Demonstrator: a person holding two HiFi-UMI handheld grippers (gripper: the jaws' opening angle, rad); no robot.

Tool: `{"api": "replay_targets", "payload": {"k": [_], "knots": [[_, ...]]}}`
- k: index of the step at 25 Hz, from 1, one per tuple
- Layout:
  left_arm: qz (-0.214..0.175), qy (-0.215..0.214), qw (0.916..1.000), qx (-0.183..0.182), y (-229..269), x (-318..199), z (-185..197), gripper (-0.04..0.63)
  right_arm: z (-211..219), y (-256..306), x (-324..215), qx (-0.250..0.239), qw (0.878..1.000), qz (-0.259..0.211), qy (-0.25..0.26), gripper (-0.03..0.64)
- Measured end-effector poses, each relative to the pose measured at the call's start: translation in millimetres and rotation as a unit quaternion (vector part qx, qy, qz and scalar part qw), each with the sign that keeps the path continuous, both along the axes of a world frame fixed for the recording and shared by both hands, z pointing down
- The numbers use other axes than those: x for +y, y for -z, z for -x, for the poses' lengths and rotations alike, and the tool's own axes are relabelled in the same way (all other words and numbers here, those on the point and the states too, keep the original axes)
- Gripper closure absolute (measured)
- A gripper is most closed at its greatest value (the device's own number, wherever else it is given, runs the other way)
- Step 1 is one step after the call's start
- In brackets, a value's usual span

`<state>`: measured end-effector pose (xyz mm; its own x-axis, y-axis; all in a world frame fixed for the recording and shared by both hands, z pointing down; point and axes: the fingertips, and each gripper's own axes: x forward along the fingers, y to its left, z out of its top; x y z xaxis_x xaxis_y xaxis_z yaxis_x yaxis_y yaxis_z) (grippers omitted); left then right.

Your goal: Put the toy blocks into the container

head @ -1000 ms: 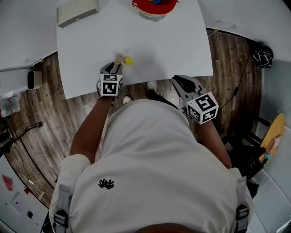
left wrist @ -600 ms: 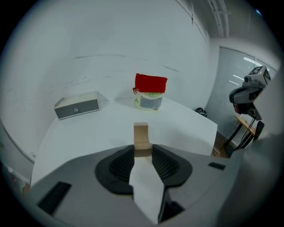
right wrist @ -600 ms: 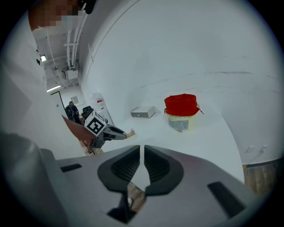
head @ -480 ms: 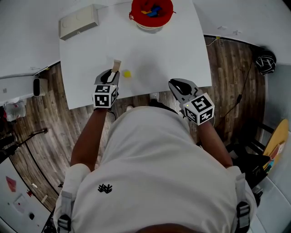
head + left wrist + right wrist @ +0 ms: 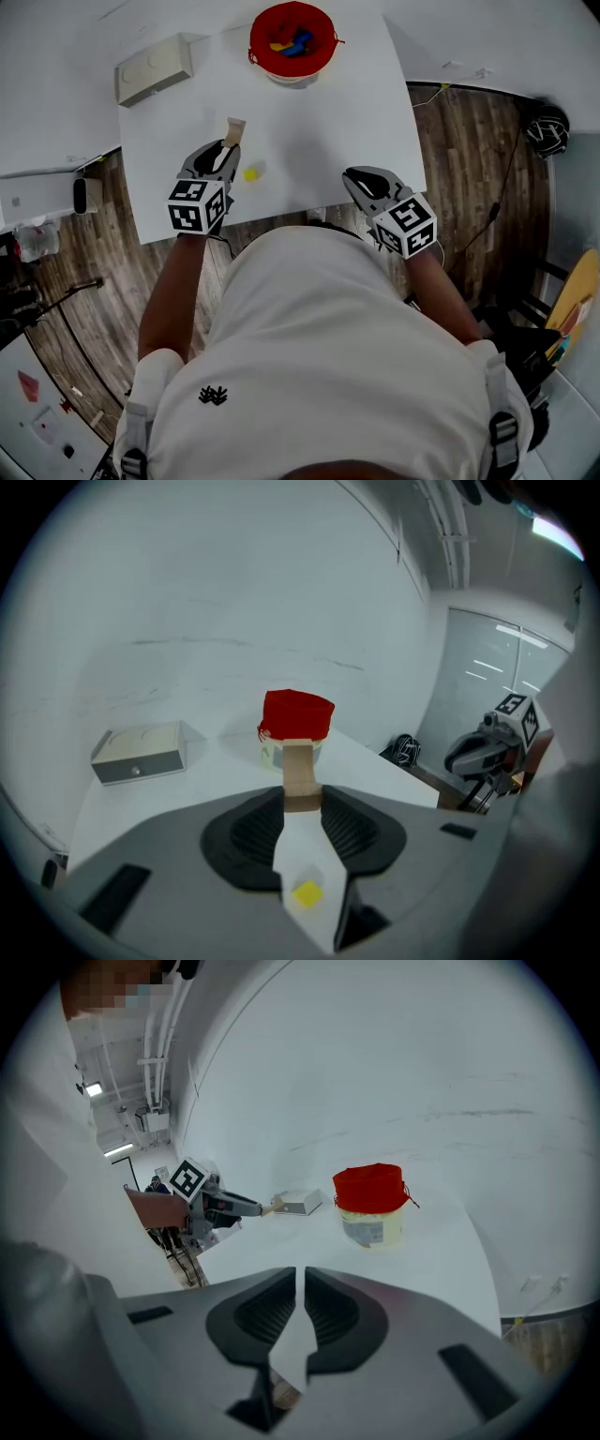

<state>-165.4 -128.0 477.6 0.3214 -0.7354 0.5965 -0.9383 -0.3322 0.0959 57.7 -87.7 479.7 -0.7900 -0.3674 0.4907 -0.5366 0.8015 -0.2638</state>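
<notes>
While the left tool [image 5: 223, 153] hangs over the near-left part of the white bench [image 5: 356, 103], its jaws are clamped on the lower end of a tan wooden block [image 5: 233, 131]. The block stands up past the jaw tips. In the left gripper view the same block [image 5: 300, 775] sits upright between the two ribbed pads, which press on both of its sides.

Yellow block [image 5: 251, 173]: lies alone on the bench, just beside the left tool on its right, not touched. It shows through the jaw gap in the left gripper view, below the held block.

Red container [image 5: 292, 42]: at the far edge of the bench, well apart from both tools. Several coloured blocks lie inside, yellow and blue among them. Lower part of the container looks pale in the right gripper view.

Right tool [image 5: 359, 178]: at the near-right edge of the bench. Jaws drawn together but for a thin slit, nothing between them.

Grey box [image 5: 155, 67]: far-left corner of the bench.

Dark wood-plank floor [image 5: 469, 141] on both sides of the bench.
</notes>
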Motion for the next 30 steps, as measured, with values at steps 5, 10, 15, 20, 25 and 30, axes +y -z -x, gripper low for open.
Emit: {"api": "replay_targets", "payload": {"k": [5, 10, 15, 20, 25, 30], "knots": [[-0.022, -0.024, 0.9995, 0.004, 27.2, -30.9, -23.9, 0.466, -10.9, -1.2, -11.9, -0.004, 1.000, -0.002, 0.003, 0.586], [-0.033, -0.035, 0.9988, 0.011, 43.3, -64.9, -41.0, 0.466, -21.6, -4.7, -20.3, -0.008, 1.000, -0.002, 0.000, 0.586], [-0.045, -0.055, 0.9975, -0.002, 56.6, -104.3, -58.3, 0.466, -30.1, -7.1, -25.8, -0.016, 1.000, 0.000, -0.007, 0.586], [-0.036, -0.062, 0.9974, -0.012, 51.7, -146.0, -70.1, 0.466, -40.9, -13.0, -29.5, -0.021, 1.000, 0.008, -0.017, 0.586], [-0.026, -0.068, 0.9968, -0.033, 48.3, -183.4, -78.5, 0.466, -49.4, -14.5, -34.0, -0.026, 0.999, 0.008, -0.022, 0.586], [-0.003, -0.079, 0.9947, -0.066, 35.6, -213.8, -85.3, 0.466, -56.2, -17.3, -38.4, -0.033, 0.999, 0.012, -0.029, 0.586]]}}
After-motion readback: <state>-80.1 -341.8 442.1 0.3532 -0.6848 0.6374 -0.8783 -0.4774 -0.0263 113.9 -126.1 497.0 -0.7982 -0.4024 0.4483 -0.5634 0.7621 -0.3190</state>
